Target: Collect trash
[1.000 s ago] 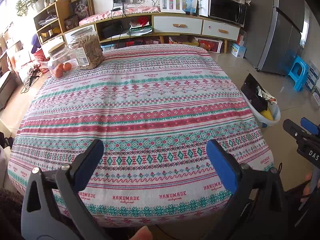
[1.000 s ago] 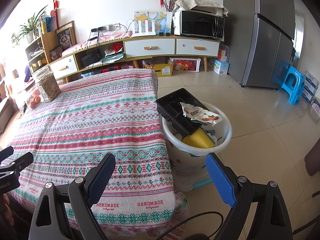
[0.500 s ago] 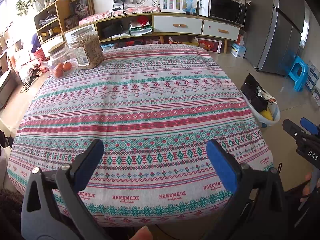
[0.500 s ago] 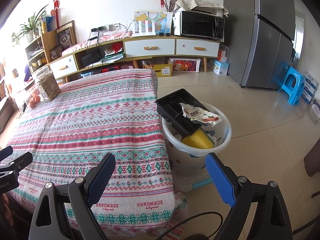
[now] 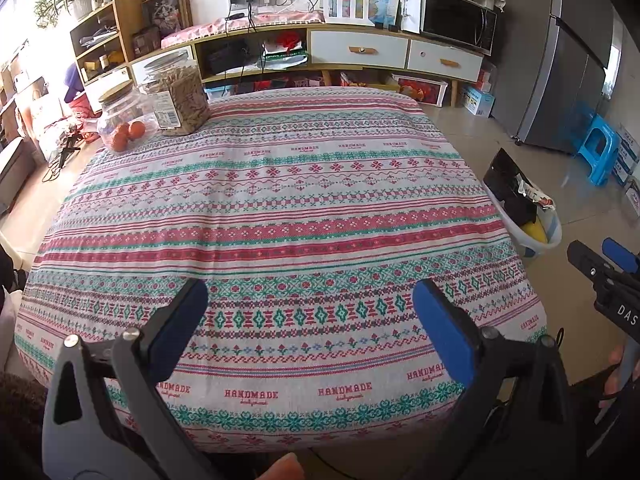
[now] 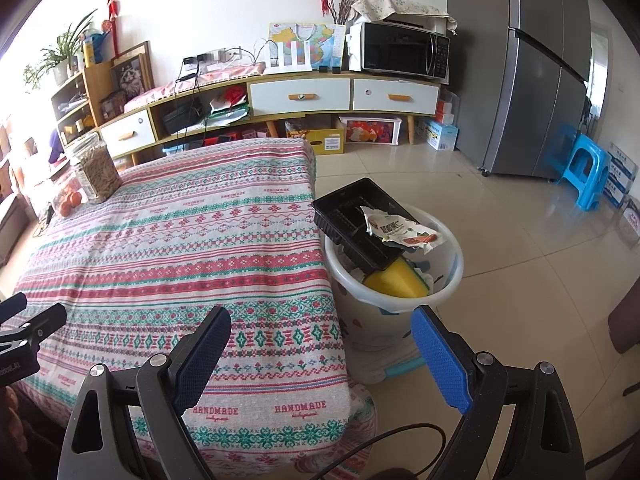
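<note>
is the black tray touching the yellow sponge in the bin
Touching. The right wrist view shows the black tray slanting down into the bin, its lower end resting directly on the yellow sponge with no gap.

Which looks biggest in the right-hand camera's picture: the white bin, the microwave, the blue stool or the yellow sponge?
1. White bin, though it is nearest the camera.
2. Microwave, farther back, so unsure in real terms.
3. Blue stool.
4. Yellow sponge, partly hidden under the black tray.
</note>
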The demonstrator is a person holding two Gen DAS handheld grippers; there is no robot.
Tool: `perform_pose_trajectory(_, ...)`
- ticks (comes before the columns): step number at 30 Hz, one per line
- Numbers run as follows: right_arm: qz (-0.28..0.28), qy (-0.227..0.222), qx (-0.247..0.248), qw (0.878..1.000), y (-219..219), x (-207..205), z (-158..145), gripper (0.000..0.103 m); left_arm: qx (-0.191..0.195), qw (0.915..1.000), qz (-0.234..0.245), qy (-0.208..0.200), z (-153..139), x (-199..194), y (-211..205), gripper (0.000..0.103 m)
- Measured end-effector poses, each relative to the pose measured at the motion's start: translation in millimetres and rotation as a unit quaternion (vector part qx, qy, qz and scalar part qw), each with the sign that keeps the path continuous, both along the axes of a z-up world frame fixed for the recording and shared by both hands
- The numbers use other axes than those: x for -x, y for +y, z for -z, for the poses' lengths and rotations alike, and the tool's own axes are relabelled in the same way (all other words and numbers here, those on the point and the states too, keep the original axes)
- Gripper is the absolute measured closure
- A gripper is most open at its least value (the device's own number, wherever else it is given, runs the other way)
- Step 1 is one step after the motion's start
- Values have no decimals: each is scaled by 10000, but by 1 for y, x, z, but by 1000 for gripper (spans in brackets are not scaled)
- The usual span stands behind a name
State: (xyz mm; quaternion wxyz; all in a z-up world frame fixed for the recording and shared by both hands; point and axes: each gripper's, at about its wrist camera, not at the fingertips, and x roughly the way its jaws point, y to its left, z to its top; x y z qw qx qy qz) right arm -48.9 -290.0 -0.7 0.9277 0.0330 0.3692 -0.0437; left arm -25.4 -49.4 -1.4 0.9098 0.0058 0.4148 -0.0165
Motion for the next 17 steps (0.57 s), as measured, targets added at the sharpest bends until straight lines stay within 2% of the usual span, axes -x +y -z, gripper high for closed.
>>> perform_pose_trajectory(15, -138, 105, -71, 9998, 4, -7, 0, 10, -33, 9995, 90, 293, 10, -11, -14, 1)
perform_pose_trajectory(17, -185, 126, -110, 9997, 4, -7, 0, 10, 62, 9993, 29, 360, 11, -14, -12, 1)
